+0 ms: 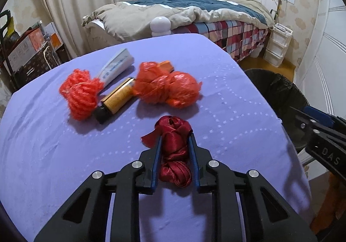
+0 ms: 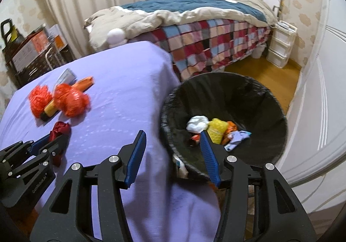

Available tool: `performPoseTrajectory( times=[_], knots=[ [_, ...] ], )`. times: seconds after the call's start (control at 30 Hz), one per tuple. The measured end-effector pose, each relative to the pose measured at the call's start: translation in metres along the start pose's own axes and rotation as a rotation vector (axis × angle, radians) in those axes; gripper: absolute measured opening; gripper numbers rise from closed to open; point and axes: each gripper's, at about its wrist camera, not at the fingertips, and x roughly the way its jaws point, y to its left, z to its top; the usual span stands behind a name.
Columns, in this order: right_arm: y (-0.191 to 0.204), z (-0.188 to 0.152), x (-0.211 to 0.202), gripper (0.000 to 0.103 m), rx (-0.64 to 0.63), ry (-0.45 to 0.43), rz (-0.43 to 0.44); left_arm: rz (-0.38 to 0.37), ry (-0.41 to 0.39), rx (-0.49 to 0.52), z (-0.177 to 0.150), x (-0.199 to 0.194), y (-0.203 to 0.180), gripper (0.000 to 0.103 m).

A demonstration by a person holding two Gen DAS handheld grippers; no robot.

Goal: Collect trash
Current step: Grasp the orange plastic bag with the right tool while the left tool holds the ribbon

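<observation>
"DAS" (partial) on right tool (image 1: 330, 134).

Two orange net bundles (image 1: 81, 95), one dark-red ribbon bundle (image 1: 174, 131), one bin (image 2: 270, 99).

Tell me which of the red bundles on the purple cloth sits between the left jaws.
The dark red satin ribbon bundle, clamped by the left gripper; the two orange-red mesh bundles lie untouched farther back.

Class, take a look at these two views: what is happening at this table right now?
A person is clearing trash off a table covered with a purple cloth, holding a gripper in each hand. The left gripper is shut on a bundle of dark red ribbon lying on the cloth. The right gripper is open and empty above the edge of a black-lined trash bin that already holds some scraps. Two orange mesh wads, a bottle and a tube remain.
</observation>
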Motion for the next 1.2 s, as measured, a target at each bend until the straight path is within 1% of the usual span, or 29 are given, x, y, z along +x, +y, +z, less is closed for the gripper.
performPoseTrajectory(
  times=[0.13, 0.17, 0.2, 0.37, 0.47, 0.5, 0.63, 0.73, 0.8, 0.9, 1.07, 1.17, 1.2],
  knots=[
    [0.025, -0.002, -0.002, 0.051, -0.052, 0.004, 0.033, 0.016, -0.003, -0.029, -0.009, -0.009, 0.02, 0.023],
    [0.032, -0.003, -0.002, 0.053, -0.067, 0.005, 0.042, 0.029, -0.005, -0.037, -0.012, -0.012, 0.027, 0.023],
    [0.039, -0.003, -0.002, 0.058, -0.081, 0.005, 0.051, 0.035, -0.005, -0.044, -0.013, -0.013, 0.032, 0.023],
    [0.079, -0.006, 0.005, 0.059, -0.171, 0.022, 0.099, 0.089, 0.002, -0.102, -0.021, -0.017, 0.074, 0.023],
    [0.099, -0.003, 0.014, 0.064, -0.214, 0.041, 0.121, 0.119, 0.003, -0.137, -0.023, -0.018, 0.098, 0.023],
    [0.106, -0.001, 0.019, 0.064, -0.23, 0.053, 0.128, 0.126, 0.003, -0.147, -0.023, -0.018, 0.105, 0.023],
    [0.123, 0.007, 0.028, 0.065, -0.255, 0.052, 0.13, 0.16, 0.004, -0.194, -0.021, -0.016, 0.135, 0.023],
    [0.134, 0.016, 0.037, 0.066, -0.264, 0.053, 0.131, 0.17, 0.007, -0.217, -0.018, -0.013, 0.152, 0.023],
    [0.14, 0.02, 0.043, 0.067, -0.27, 0.054, 0.125, 0.186, 0.006, -0.223, -0.017, -0.012, 0.159, 0.023],
    [0.146, 0.027, 0.05, 0.068, -0.274, 0.057, 0.12, 0.185, 0.005, -0.235, -0.015, -0.01, 0.169, 0.023],
    [0.151, 0.035, 0.06, 0.069, -0.267, 0.067, 0.116, 0.18, 0.005, -0.241, -0.012, -0.007, 0.173, 0.023],
    [0.152, 0.038, 0.064, 0.068, -0.262, 0.069, 0.111, 0.174, 0.005, -0.245, -0.011, -0.006, 0.175, 0.023],
    [0.152, 0.038, 0.064, 0.066, -0.263, 0.071, 0.111, 0.172, 0.006, -0.248, -0.011, -0.006, 0.176, 0.023]
  ],
)
